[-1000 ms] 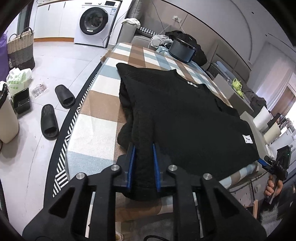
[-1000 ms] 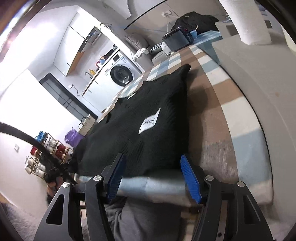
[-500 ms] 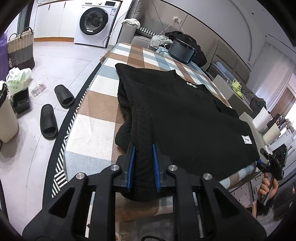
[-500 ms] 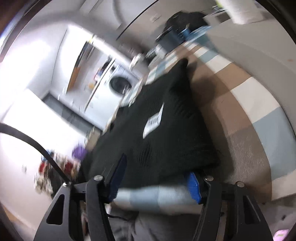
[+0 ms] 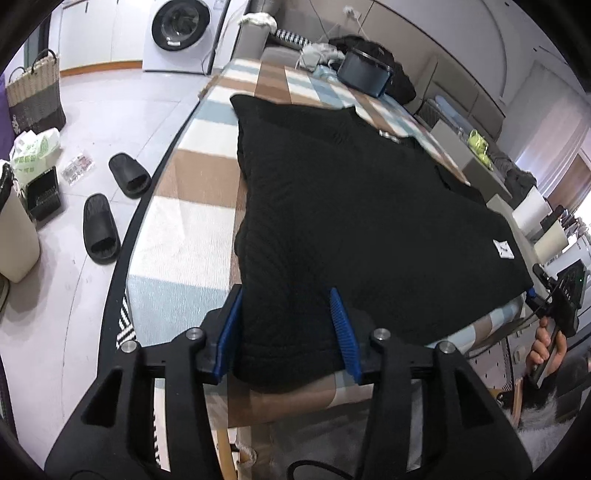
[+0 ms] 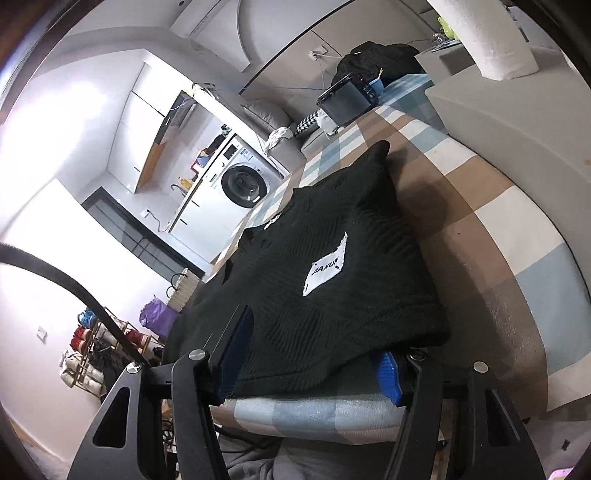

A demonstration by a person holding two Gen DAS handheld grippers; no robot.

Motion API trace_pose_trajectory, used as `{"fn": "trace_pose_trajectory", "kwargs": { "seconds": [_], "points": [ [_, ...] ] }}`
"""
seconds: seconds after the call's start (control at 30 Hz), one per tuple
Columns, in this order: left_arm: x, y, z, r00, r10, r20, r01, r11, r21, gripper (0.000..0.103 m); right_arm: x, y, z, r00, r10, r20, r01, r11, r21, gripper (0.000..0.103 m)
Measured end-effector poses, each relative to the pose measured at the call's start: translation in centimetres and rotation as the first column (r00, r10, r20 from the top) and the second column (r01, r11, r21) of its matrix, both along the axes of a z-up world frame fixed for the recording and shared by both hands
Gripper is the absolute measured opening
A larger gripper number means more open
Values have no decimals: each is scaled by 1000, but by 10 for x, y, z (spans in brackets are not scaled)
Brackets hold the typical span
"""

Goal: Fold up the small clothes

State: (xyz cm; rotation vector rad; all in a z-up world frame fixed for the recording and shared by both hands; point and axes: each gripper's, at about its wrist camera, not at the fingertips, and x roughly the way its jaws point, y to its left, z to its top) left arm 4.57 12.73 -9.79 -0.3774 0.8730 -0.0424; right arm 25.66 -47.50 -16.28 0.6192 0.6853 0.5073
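A black knit sweater [image 5: 351, 206] with a small white label [image 5: 503, 250] lies flat on the checked table cover [image 5: 192, 221], its sleeves folded in. My left gripper [image 5: 286, 306] sits at the near left corner of the sweater. Its jaws are opening, with the bunched corner lying loose between the blue pads [image 5: 229, 328]. In the right wrist view my right gripper [image 6: 314, 339] stands open at the sweater's [image 6: 332, 280] near right corner. The hem lies between its fingers and drapes over the right pad [image 6: 388, 374]. The white label [image 6: 327, 267] shows there too.
Two black slippers [image 5: 99, 229] lie on the floor left of the table, near a wicker basket [image 5: 35, 92] and a washing machine [image 5: 177, 29]. A dark case [image 5: 365, 72] stands at the table's far end. A grey box with a paper roll [image 6: 491, 37] flanks the right side.
The left jaws were shut on the sweater's near corner and have now spread apart. The right gripper has rolled a little, and the hem now covers part of its right pad.
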Motion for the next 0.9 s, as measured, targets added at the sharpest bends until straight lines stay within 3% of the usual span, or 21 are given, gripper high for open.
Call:
{"fn": "trace_pose_trajectory", "kwargs": {
  "seconds": [0.1, 0.2, 0.27, 0.33, 0.57, 0.73, 0.9],
  "points": [
    [0, 4, 5, 999, 27, 37, -27, 999, -21, 12, 2, 0, 1, 1000, -15, -12, 15, 1000, -8, 55],
    [-3, 8, 14, 995, 42, 86, -39, 999, -37, 6, 7, -4, 0, 998, -44, -47, 45, 999, 17, 39],
    [-6, 6, 23, 991, 44, 126, -41, 999, -26, 5, 10, -9, 0, 995, -79, -60, 81, 996, 32, 14],
    [-6, 5, 34, 986, 45, 158, -42, 999, -24, 4, 11, -12, 5, 993, -111, -51, 112, 993, 24, 6],
    [11, 11, 78, 957, 76, 281, -62, 996, -57, 4, 29, -11, 48, 994, -102, 43, 97, 990, 105, 5],
    [58, 29, 109, 933, 112, 343, -92, 993, -75, 4, 61, -1, 86, 990, -95, 103, 84, 991, 108, 5],
    [115, 47, 122, 932, 139, 334, -114, 989, -94, 4, 100, 6, 110, 985, -115, 127, 102, 990, 102, 5]
  ]
}}
